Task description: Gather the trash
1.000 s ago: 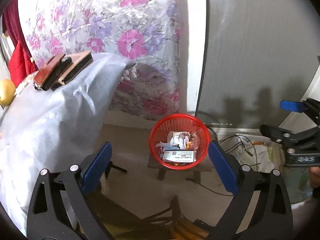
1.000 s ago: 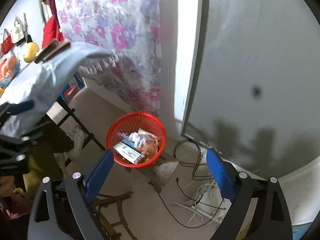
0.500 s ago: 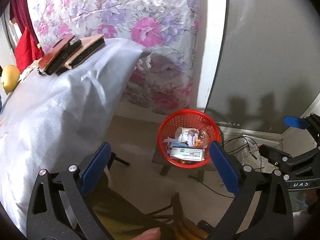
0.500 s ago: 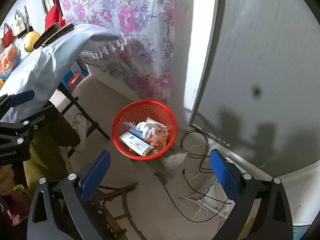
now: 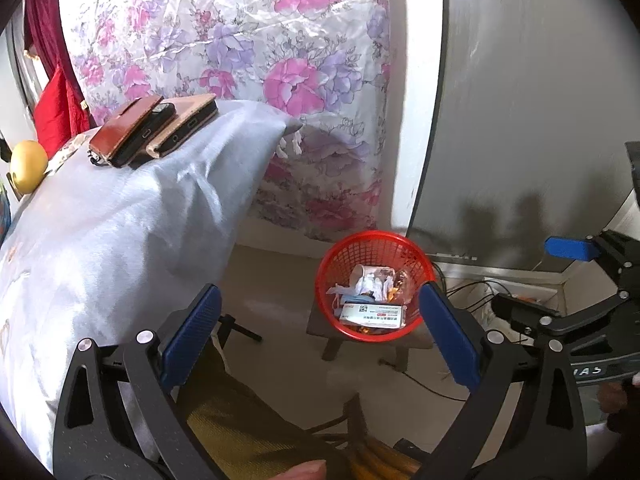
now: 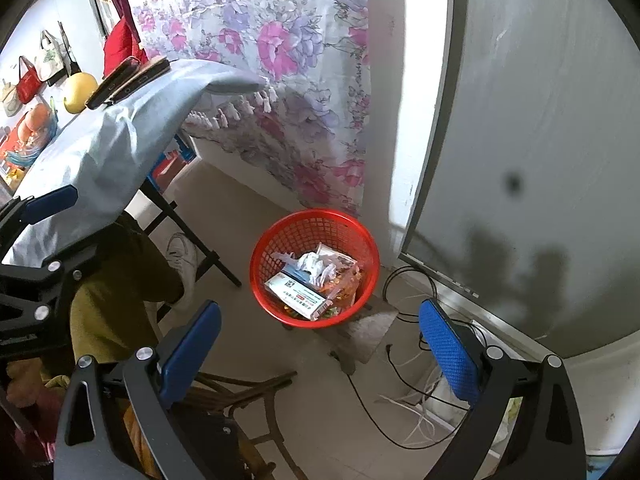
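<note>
A red mesh trash basket [image 5: 352, 252] stands on a low stool [image 5: 352, 340] on the floor; it also shows in the right wrist view [image 6: 288, 236]. It holds a white box [image 5: 372, 314], crumpled paper [image 6: 316, 264] and wrappers. My left gripper [image 5: 320, 332] is open and empty, held above and short of the basket. My right gripper [image 6: 320, 356] is open and empty too, above the floor in front of the basket. Each gripper shows at the edge of the other's view.
A table with a pale blue cloth [image 5: 120, 220] is at the left, with phones in cases [image 5: 152, 130] and a yellow fruit [image 5: 28, 162] on it. A floral curtain [image 5: 280, 60] hangs behind. Cables [image 6: 400, 360] lie on the floor by a grey panel [image 6: 540, 120].
Both grippers have drawn back and swung left, so the basket sits further right in each view and more of the table shows. Both stay open.
</note>
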`<state>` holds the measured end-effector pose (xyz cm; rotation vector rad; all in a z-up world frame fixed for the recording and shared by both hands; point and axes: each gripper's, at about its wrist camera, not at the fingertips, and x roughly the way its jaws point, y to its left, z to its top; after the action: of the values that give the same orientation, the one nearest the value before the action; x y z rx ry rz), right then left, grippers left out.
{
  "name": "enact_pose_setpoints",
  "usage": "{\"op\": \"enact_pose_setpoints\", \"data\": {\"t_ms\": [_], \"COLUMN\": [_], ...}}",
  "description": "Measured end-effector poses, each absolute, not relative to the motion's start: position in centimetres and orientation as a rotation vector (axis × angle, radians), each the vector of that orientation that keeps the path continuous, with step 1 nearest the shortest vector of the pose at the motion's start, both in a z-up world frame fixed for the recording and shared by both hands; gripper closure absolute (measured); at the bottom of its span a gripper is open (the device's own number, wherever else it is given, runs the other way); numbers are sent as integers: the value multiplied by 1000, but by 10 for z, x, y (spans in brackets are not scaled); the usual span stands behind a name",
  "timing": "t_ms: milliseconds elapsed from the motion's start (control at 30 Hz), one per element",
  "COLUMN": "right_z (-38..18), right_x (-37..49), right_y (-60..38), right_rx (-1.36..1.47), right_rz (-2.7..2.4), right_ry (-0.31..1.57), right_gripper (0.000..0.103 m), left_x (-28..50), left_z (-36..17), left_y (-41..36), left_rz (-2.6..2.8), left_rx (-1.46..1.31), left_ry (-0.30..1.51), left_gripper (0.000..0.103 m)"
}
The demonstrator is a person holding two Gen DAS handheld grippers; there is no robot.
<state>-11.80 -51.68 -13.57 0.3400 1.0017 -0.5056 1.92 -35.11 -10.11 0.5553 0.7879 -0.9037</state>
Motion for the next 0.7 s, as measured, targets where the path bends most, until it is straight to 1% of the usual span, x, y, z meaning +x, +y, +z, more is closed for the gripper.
{"op": "enact_pose_setpoints", "data": {"t_ms": [700], "right_z": [-133], "right_x": [-113], "right_y": [-511], "right_rx": [339], "right_rz": [-477], "right_ry": [998], "right_gripper": [6], "left_x": [19], "left_z": [-98], "left_y": [-346], "left_rz": [-909], "left_rx": [542], "left_ry": [785], "left_gripper": [7]}}
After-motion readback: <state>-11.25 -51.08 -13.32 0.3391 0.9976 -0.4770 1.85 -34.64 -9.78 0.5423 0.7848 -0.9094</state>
